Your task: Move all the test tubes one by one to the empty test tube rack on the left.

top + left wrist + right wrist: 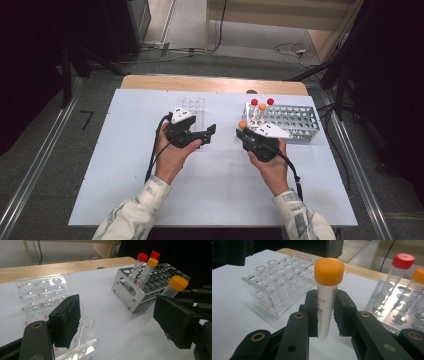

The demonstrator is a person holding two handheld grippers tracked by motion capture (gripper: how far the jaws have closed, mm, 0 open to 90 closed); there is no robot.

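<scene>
In the high view, the right gripper holds an orange-capped tube just left of the metal rack; its body is hidden.

In the left gripper view, the left gripper stands wide, covering part of the clear rack.

In the right gripper view, the tube's lower end is cut off behind the jaws.

White table top on wooden board, bare wood strip exposed along far edge. Grey floor around table. Metal rails flank table on both sides. Cables lie on floor beyond table. Light wooden furniture at rear. Dark equipment at left rear; surroundings dim.
</scene>
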